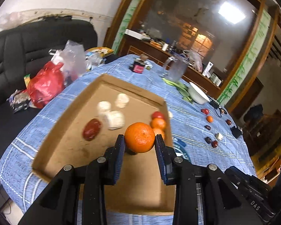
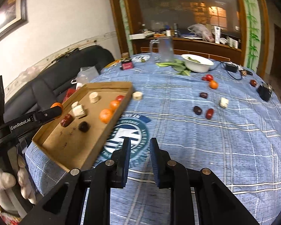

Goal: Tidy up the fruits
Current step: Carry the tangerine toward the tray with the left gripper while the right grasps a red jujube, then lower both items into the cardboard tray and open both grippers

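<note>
Mandarin [image 1: 140,137] at frame centre, clamped in our left gripper [image 1: 140,140] above cardboard tray [image 1: 69,112]; our right gripper [image 2: 140,146] empty, jaws parted, over blue tablecloth [image 2: 196,140]

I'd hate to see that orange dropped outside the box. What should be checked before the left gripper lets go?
1. Left gripper shut on the orange: ok.
2. Orange over the cardboard tray: ok.
3. Landing spot free of the two oranges by the tray's wall: cannot tell.
4. Height above the tray floor: cannot tell.
5. Right gripper open, holding nothing, over the blue tablecloth: ok.
</note>
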Motion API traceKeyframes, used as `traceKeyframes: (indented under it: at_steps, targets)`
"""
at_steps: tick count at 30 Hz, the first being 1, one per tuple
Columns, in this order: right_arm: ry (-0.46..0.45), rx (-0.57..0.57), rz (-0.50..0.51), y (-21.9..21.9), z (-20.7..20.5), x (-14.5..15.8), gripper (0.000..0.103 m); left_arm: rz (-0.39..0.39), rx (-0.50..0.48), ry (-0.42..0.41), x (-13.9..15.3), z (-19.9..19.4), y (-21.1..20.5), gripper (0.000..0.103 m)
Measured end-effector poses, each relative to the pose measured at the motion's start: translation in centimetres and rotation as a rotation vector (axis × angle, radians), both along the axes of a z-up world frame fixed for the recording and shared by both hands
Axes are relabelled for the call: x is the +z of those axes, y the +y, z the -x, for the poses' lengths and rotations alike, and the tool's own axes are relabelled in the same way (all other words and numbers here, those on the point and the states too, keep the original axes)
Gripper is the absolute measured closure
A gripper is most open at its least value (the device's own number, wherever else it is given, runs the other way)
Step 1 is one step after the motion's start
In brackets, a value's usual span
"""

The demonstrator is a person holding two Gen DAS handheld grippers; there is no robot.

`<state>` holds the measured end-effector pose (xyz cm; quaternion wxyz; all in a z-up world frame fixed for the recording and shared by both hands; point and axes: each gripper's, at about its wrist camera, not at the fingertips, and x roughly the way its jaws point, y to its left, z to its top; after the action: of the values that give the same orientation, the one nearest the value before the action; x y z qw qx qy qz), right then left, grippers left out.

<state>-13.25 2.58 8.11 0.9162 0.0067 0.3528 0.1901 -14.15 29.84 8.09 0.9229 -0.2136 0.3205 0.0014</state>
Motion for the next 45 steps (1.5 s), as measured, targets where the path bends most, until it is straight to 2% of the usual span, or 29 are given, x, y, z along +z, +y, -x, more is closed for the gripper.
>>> traceKeyframes:
  at_steps: [4, 7, 10, 14, 18, 21, 27, 29, 35, 40, 45]
  targets:
    - [0.006, -0.056, -0.034, -2.0, -1.4, 0.2, 0.080, 0.021, 0.020, 0.002, -0.7, 0.8, 1.6, 0.071]
    - [0.034, -0.176, -0.072, -6.5, -3.8, 0.3, 0.079, 0.022, 0.026, -0.004, -0.7, 1.1, 2.1, 0.071]
    - [0.073, -0.251, -0.027, -9.2, -6.5, -0.6, 0.073, 0.020, 0.006, -0.009, -0.6, 1.0, 1.4, 0.071]
    - [0.114, -0.315, 0.048, -11.4, -10.7, -2.6, 0.073, -0.004, -0.046, -0.009, -0.6, 0.5, -0.7, 0.071]
    - [0.162, -0.348, -0.003, -13.2, -14.4, -3.9, 0.073, -0.017, -0.083, -0.008, -0.6, 0.1, -2.1, 0.071]
    - [0.198, -0.330, -0.027, -12.9, -16.7, -4.7, 0.073, -0.016, -0.107, 0.001, -0.9, -0.5, -2.9, 0.071]
    - [0.262, -0.312, 0.022, -11.1, -18.8, -7.2, 0.073, -0.023, -0.138, 0.028, -1.6, -1.4, -4.0, 0.071]
    - [0.247, -0.313, 0.019, -11.1, -18.4, -7.1, 0.078, -0.024, -0.136, 0.030, -1.6, -1.4, -4.0, 0.071]
    - [0.191, -0.300, -0.034, -10.7, -15.7, -4.6, 0.078, -0.019, -0.104, 0.028, -1.5, -1.0, -2.6, 0.071]
    - [0.155, -0.152, -0.080, -5.8, -12.1, -1.5, 0.078, -0.022, -0.049, 0.048, -1.7, -0.7, -0.6, 0.071]
    - [0.162, 0.085, -0.067, 2.8, -8.5, -0.6, 0.077, -0.033, 0.019, 0.103, -2.5, -0.8, 2.4, 0.071]
